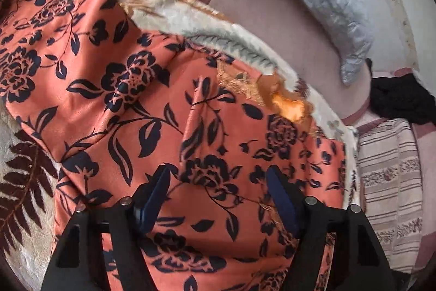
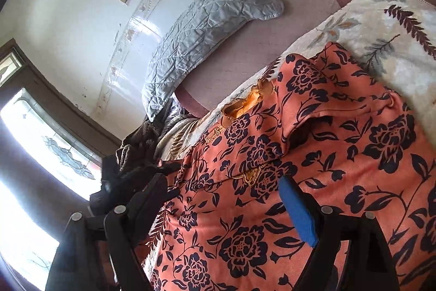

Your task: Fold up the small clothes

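Note:
An orange garment with a dark floral print (image 1: 130,100) lies spread on a cream leaf-patterned blanket (image 1: 174,15); it also shows in the right wrist view (image 2: 340,154). It has gold trim at the neck (image 1: 288,105) (image 2: 245,105). One part is folded over the rest. My left gripper (image 1: 218,176) is open just above the cloth, holding nothing. My right gripper (image 2: 223,187) is open above the garment's edge, its blue pad (image 2: 297,212) showing, holding nothing.
A grey quilted pillow (image 2: 207,26) lies on a pink mattress (image 1: 272,26) by the white wall. A striped cloth (image 1: 387,182) and a black item (image 1: 400,97) lie to the right. Dark clothes (image 2: 136,152) are piled near a window (image 2: 54,143).

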Action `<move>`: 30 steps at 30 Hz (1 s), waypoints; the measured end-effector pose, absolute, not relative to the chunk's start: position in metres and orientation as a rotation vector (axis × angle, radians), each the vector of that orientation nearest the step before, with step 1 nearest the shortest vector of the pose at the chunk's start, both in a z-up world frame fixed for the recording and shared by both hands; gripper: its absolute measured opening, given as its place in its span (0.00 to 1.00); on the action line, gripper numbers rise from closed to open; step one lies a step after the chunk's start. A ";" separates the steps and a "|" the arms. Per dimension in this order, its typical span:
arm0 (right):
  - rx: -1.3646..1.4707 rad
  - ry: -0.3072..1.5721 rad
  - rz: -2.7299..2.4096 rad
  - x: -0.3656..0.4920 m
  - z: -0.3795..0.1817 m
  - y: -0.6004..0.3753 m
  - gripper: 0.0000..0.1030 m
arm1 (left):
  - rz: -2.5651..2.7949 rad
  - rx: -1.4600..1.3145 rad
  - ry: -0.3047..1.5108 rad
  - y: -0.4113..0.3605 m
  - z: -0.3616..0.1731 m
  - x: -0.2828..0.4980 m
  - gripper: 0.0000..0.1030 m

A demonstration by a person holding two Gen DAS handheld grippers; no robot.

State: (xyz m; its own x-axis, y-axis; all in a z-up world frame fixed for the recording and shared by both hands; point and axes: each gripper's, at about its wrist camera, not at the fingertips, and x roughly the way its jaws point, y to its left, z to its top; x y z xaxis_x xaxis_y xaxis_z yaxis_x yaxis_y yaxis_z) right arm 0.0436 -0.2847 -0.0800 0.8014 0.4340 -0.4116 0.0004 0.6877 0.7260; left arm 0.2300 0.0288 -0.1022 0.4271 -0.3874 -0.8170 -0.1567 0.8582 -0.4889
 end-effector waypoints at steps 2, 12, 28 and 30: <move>0.806 0.611 0.255 0.045 -0.083 -0.290 0.84 | -0.114 -0.549 1.154 0.029 -0.117 0.236 0.63; 0.833 0.601 0.254 0.045 -0.082 -0.295 0.84 | -0.048 -0.463 0.860 0.044 -0.048 0.165 0.04; 1.019 0.637 0.195 0.065 -0.089 -0.364 0.91 | -0.034 -0.379 0.949 0.060 -0.122 0.156 0.09; 1.045 0.675 0.229 0.102 -0.091 -0.370 0.92 | -0.032 -0.380 0.955 0.060 -0.121 0.157 0.09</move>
